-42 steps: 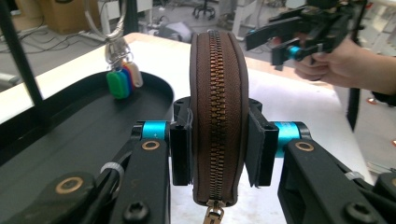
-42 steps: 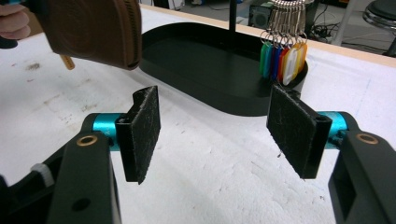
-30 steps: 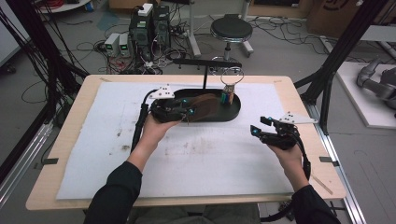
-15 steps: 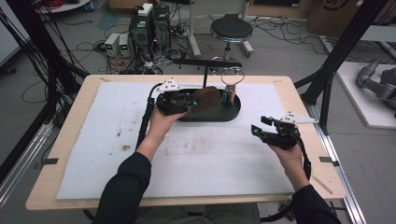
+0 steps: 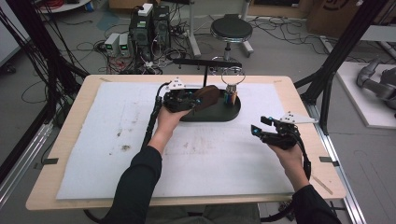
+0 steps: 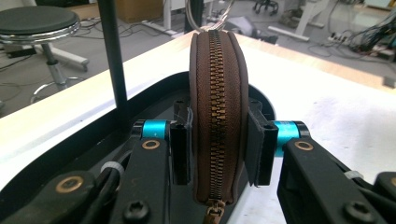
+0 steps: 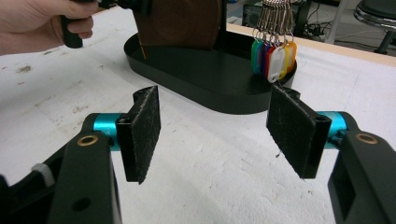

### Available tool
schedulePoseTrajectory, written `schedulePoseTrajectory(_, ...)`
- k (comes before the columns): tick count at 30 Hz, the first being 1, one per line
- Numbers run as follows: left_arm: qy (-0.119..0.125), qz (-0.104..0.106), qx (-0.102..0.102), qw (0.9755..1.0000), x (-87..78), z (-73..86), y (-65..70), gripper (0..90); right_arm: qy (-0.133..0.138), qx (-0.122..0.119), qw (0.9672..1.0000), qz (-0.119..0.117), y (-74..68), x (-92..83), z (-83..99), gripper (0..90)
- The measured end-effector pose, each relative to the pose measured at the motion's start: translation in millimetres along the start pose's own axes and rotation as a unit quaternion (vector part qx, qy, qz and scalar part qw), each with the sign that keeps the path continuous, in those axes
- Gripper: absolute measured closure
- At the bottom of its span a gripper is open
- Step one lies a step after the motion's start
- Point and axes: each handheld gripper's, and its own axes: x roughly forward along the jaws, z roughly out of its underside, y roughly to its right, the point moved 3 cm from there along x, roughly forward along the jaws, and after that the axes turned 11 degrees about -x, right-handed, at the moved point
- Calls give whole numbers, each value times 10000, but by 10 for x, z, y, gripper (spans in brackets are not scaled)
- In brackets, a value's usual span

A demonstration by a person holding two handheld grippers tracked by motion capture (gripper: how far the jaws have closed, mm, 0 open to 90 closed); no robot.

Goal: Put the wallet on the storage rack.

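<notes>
In the high view the left gripper (image 5: 195, 99) sits just above the centre of the frame, over the left part of a black oval tray (image 5: 233, 112), and it pinches a brown zippered pouch (image 5: 208, 95) that stands on edge above the tray floor. The left gripper view shows this grip close up: the pouch (image 6: 217, 116) fills the middle of the frame with its brass zipper running top to bottom, and the two black pads press flat against its leather sides, one from the left and one from the right. A thin black post (image 6: 113, 56) rises from the tray in the upper left of that view. At the right end of the tray hangs a bunch of coloured key tags (image 5: 230, 97) on a metal ring, carried by a black stand. In the right gripper view the tags (image 7: 273, 58) hang at the upper right, above the tray's rim (image 7: 219, 100), with the brown pouch (image 7: 180, 21) at the top centre. The right gripper (image 5: 262, 129) hovers at the right centre of the high view, over the white mat (image 5: 93, 140) that covers the surface, well apart from the tray; its jaws are spread wide with nothing between the pads (image 7: 142, 133).
</notes>
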Motion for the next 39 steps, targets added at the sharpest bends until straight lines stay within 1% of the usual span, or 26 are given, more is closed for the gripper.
schedulePoseTrajectory(3, 63, -47, 60, 10000, 50, 19, -26, 673, 3, 18, 10000, -6, 5, -5, 1, 362)
schedulePoseTrajectory(5, 78, -94, 55, 9999, 75, 35, -45, 674, 6, 17, 10000, -2, 8, -5, 2, 362)
schedulePoseTrajectory(8, 27, -208, 34, 9998, 112, 75, -96, 674, -2, 23, 10000, -7, 10, -8, 4, 362)
schedulePoseTrajectory(9, 27, -208, 34, 9998, 112, 75, -96, 673, 2, 22, 10000, -6, 10, -8, 3, 362)
schedulePoseTrajectory(11, 5, -230, -28, 9997, 125, 96, -126, 673, 14, 7, 10000, -1, 12, -8, 2, 362)
schedulePoseTrajectory(13, -34, -275, -24, 9996, 138, 114, -147, 673, 23, 27, 10000, -7, 11, -10, 1, 362)
schedulePoseTrajectory(17, -103, -293, -4, 9995, 177, 151, -168, 673, 19, 10, 10000, -5, 13, -8, 2, 362)
schedulePoseTrajectory(18, -180, -324, -12, 9993, 204, 178, -174, 672, 19, 9, 10000, -5, 12, -7, 2, 362)
schedulePoseTrajectory(20, -223, -347, -8, 9991, 230, 204, -183, 672, 27, 8, 10000, -2, 9, -8, 0, 362)
schedulePoseTrajectory(21, -223, -347, -8, 9991, 230, 204, -183, 672, 27, -1, 10000, -9, 10, -10, 0, 362)
schedulePoseTrajectory(22, -185, -306, -75, 9993, 244, 213, -190, 672, 31, 10, 10000, -9, 10, -13, 0, 362)
schedulePoseTrajectory(24, -190, -311, -74, 9993, 251, 220, -190, 670, 35, 17, 10000, 0, 15, -17, 1, 362)
schedulePoseTrajectory(27, -168, -305, -145, 9993, 260, 233, -207, 666, 40, 31, 10000, 4, 19, -21, 1, 362)
schedulePoseTrajectory(30, -239, -323, -157, 9991, 270, 260, -232, 660, 55, 10, 10000, 19, 24, -27, 1, 362)
schedulePoseTrajectory(31, -332, -370, -126, 9987, 279, 279, -243, 659, 59, 10, 10000, 25, 25, -29, 1, 362)
schedulePoseTrajectory(32, -332, -370, -126, 9987, 279, 279, -243, 658, 59, 10, 10000, 25, 25, -29, 1, 362)
schedulePoseTrajectory(34, -412, -400, -113, 9983, 293, 299, -245, 655, 60, 34, 10000, 26, 26, -36, 0, 362)
schedulePoseTrajectory(37, -432, -431, -95, 9981, 292, 300, -248, 639, 59, 23, 10000, 31, 34, -38, 3, 362)
schedulePoseTrajectory(38, -454, -479, -94, 9978, 296, 303, -248, 621, 58, 24, 10000, 28, 35, -38, 4, 362)
schedulePoseTrajectory(39, -558, -594, -1, 9967, 304, 315, -245, 592, 55, 29, 10000, 28, 34, -38, 4, 362)
